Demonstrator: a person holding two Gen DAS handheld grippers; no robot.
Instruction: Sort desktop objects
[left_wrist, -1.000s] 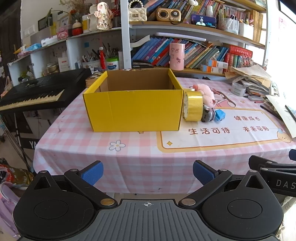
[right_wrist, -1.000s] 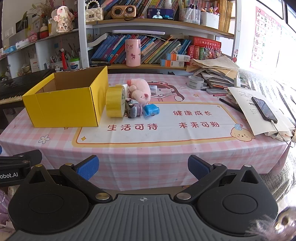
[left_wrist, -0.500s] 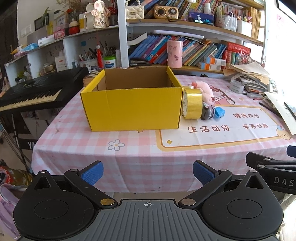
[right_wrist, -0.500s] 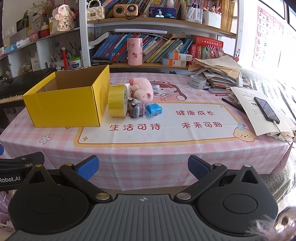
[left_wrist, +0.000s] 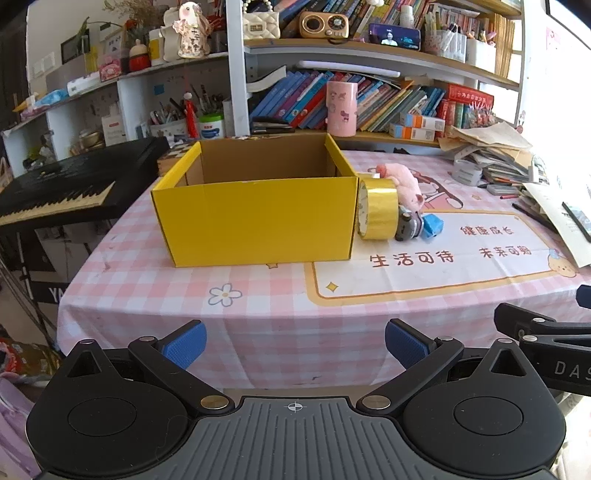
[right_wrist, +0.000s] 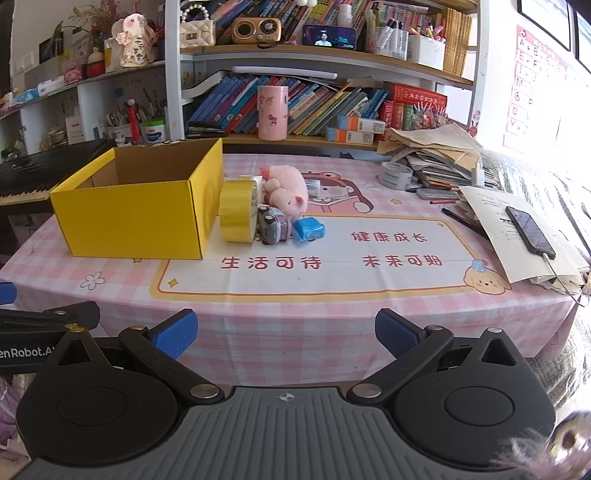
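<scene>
Both grippers' fingers apart, empty, w/ pink-check tablecloth (left_wrist: 155, 295), bookshelves (right_wrist: 332, 96) behind.

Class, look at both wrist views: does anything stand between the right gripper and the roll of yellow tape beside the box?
Nothing visible does. The right gripper is open, short of the table edge; only bare tablecloth lies before the yellow tape, which stands on edge beside the yellow box.

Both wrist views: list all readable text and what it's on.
"生活可待" on the table mat.
"未来可期" on the same mat.
"健康成长" on the same mat.
"DAS", cut off by the frame edge, on the right gripper.
"enRobot.A", cut off, on the left gripper.
"YA", cut off, below the keyboard.
Alphabet letters on the wall poster: too blurred to read reliably.
Book spines, shelf box labels: too small.
</scene>
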